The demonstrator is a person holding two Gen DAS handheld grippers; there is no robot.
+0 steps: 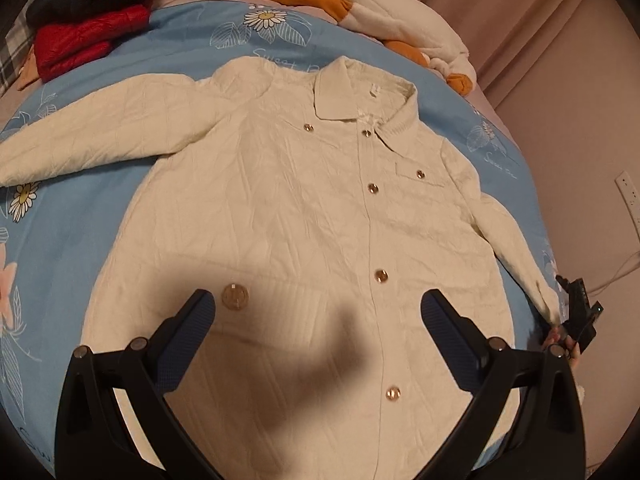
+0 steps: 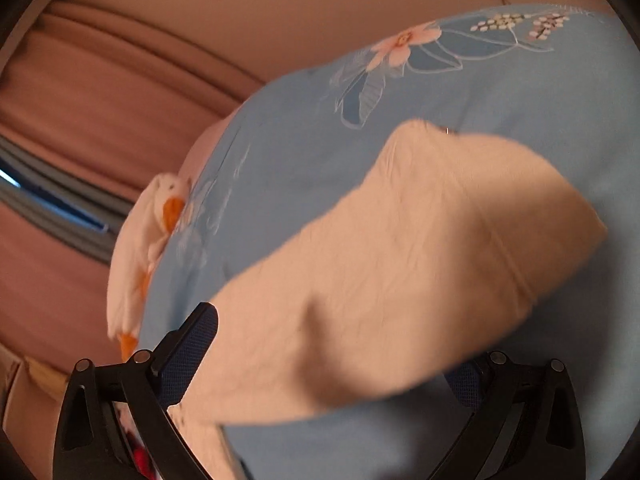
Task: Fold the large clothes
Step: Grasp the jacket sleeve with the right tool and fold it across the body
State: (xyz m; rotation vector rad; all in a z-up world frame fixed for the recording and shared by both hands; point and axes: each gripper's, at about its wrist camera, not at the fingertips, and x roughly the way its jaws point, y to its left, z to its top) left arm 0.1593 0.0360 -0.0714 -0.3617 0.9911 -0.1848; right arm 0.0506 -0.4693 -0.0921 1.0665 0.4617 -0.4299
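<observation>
— What is lying on the blue flowered bedspread [image 1: 100, 240]?

— A cream quilted jacket [image 1: 280, 208] is lying flat, buttoned, collar at the far side. My left gripper [image 1: 318, 312] is hanging over its hem, jaws apart and gripping nothing.

— And the right one?

— My right gripper [image 2: 336, 344] is standing wide, the jacket's sleeve [image 2: 400, 260] lying between the fingers, unpinched.
</observation>
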